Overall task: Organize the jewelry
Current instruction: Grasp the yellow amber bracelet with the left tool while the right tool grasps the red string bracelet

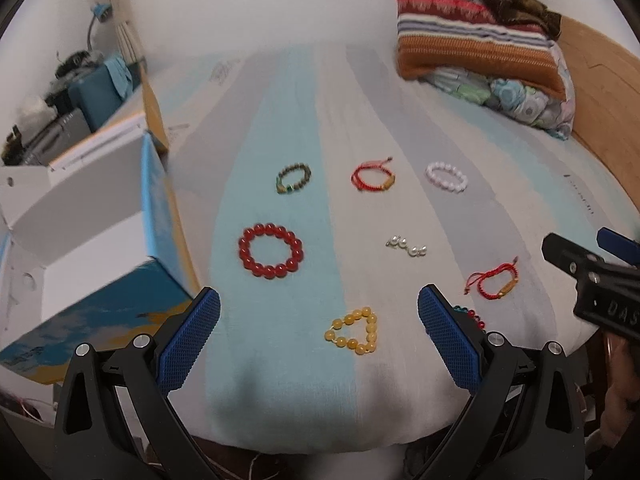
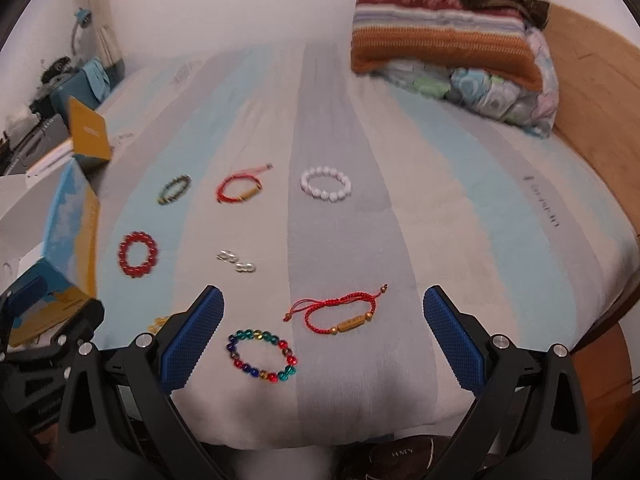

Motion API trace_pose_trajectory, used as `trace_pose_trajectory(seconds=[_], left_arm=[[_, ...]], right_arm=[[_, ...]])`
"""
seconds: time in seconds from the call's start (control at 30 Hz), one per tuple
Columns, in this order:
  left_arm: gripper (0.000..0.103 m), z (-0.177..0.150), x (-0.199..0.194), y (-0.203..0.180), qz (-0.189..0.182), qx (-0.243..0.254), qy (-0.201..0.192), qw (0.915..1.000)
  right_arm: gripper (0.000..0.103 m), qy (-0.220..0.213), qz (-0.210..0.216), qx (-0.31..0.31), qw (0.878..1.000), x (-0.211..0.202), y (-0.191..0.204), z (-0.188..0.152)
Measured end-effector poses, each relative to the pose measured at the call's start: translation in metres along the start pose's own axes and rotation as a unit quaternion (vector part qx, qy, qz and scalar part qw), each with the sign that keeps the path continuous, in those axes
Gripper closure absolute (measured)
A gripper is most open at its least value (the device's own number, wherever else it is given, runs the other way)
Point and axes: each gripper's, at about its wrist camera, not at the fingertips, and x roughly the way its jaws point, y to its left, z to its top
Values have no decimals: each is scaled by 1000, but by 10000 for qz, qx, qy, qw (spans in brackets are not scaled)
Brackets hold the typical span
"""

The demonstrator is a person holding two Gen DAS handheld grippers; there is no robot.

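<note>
Eight pieces of jewelry lay spread on the bed (image 2: 460,208), on a sheet striped pale blue, grey & white. Far row, left to right: brown-green bead bracelet (image 1: 294,178), red cord bracelet (image 1: 374,178), white bead bracelet (image 1: 447,177). Middle row: big red bead bracelet (image 1: 271,250) toward the bed's left edge, w/ a small cluster of pearl pieces (image 1: 407,246) to its right. Near the front edge: yellow bead bracelet (image 1: 354,330), multicolour bead bracelet (image 2: 263,356) & a second red cord bracelet (image 2: 338,314) w/ a gold tube bead. Left hand-held gripper (image 1: 319,336) hung over the front edge, fingers wide apart, holding nothing, yellow bracelet lying between its blue pads. Right hand-held gripper (image 2: 323,336) also spread wide & empty; the multicolour bracelet & second red cord one lay between its pads. An open blue-and-orange box (image 1: 120,280) w/ white inside sat at the bed's left edge. Folded striped blankets (image 2: 440,36) were stacked at the far right corner by a wooden headboard (image 2: 592,64).
</note>
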Motion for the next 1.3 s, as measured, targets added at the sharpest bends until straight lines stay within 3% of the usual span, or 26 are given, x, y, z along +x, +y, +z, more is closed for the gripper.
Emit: trace_pose_trajectory(seconds=[0.2,0.5,0.83,1.07,1.23,1.3], left_arm=[[6,-11,43,-6,-91,36,375,9992],[6,-29,91,-16,-100,169,790,9967],[10,-41,118,-17,-222,178,1074,9938],[36,-41,116,-13,-277,120,1039,9941],[56,-41,114,-11,-237,131,1030,9943],[68,-41,113,-10,-229,160,1028,9943]], right_arm=[[7,560,-53,156,9983,63,-9,-6],[8,1055,-24,241,9941,117,-19,-22],[26,1433,136,376,9889,142,-21,-31],[46,1410,139,536,9885,140,-22,-33],[68,1389,88,667,9880,138,-25,-33],[76,1374,85,713,9879,138,-26,-36]])
